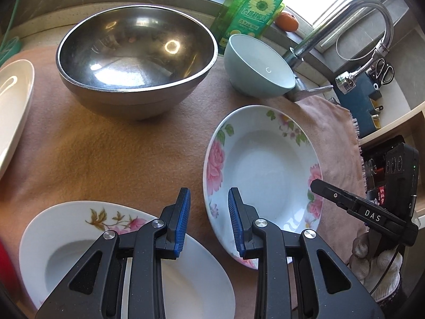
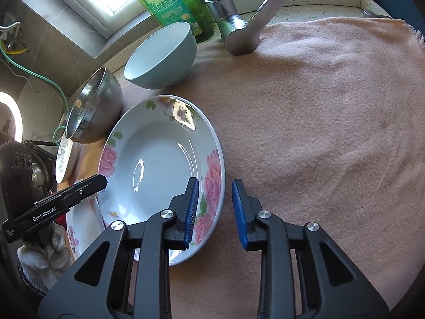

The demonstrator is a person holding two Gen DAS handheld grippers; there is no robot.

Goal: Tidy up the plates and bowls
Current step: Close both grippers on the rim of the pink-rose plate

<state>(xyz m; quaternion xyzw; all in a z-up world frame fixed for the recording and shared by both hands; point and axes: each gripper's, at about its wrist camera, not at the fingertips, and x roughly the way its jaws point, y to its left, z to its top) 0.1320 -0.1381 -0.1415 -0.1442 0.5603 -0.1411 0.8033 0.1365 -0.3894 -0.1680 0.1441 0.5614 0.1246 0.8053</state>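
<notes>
A rose-patterned deep plate (image 1: 265, 170) lies on the pink cloth (image 1: 106, 146); it also shows in the right wrist view (image 2: 159, 170). My left gripper (image 1: 209, 220) is open, its jaws straddling the plate's left rim. My right gripper (image 2: 215, 210) is open, straddling the plate's right rim. A second flowered plate (image 1: 79, 244) lies under my left gripper at lower left. A steel bowl (image 1: 135, 58) and a pale blue bowl (image 1: 260, 66) stand behind. A white dish (image 1: 13, 106) sits at the left edge.
A tap (image 1: 345, 26) and its handle (image 2: 252, 24) rise at the cloth's back edge, beside a green detergent bottle (image 1: 249, 10). An orange fruit (image 1: 286, 21) sits on the sill. The pink cloth (image 2: 318, 133) stretches right of the plate.
</notes>
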